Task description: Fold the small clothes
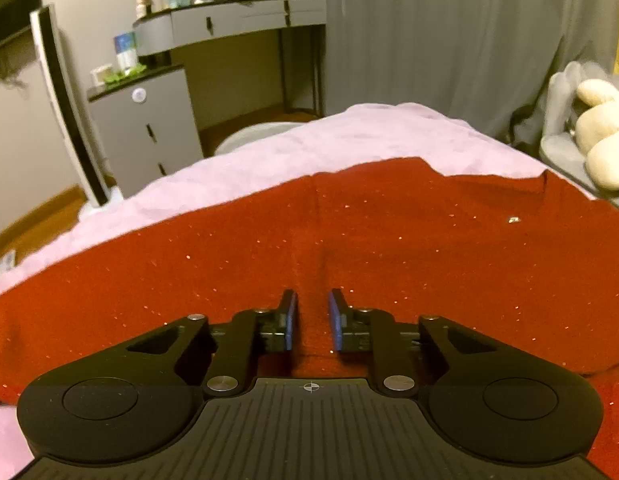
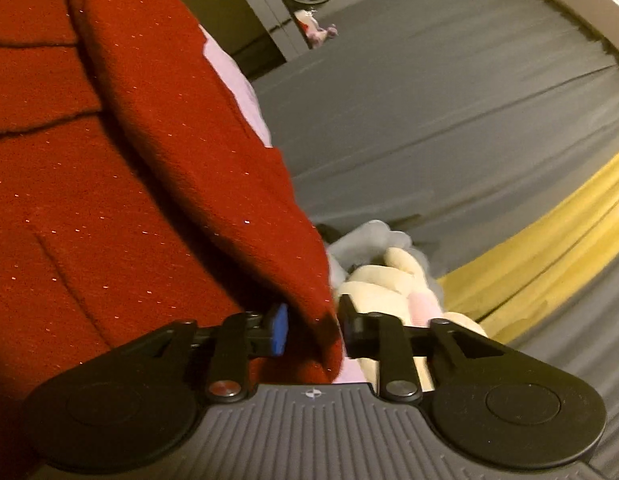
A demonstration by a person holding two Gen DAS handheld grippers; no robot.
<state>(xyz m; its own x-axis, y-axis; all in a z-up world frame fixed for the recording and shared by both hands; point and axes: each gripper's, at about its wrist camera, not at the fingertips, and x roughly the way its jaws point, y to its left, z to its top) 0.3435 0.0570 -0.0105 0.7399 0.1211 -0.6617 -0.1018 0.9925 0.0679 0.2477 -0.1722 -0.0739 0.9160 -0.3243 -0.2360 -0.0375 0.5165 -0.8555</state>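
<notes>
My left gripper (image 1: 312, 320) pinched a narrow ridge of the red garment (image 1: 349, 240) on the bed (image 1: 269, 148); my right gripper (image 2: 311, 326) held its lifted sleeve edge. Folding looked barely started.

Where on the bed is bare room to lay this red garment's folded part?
Bare pink bedspread lies beyond the red garment's far edge, toward the dresser, and along its left side. The right side is crowded: a plush toy borders the garment there.

Left hand-held gripper (image 1: 312, 320) — fingers a narrow gap apart, red fabric between them. Right hand-held gripper (image 2: 311, 328) — tilted, fingers pinching a red fold.
</notes>
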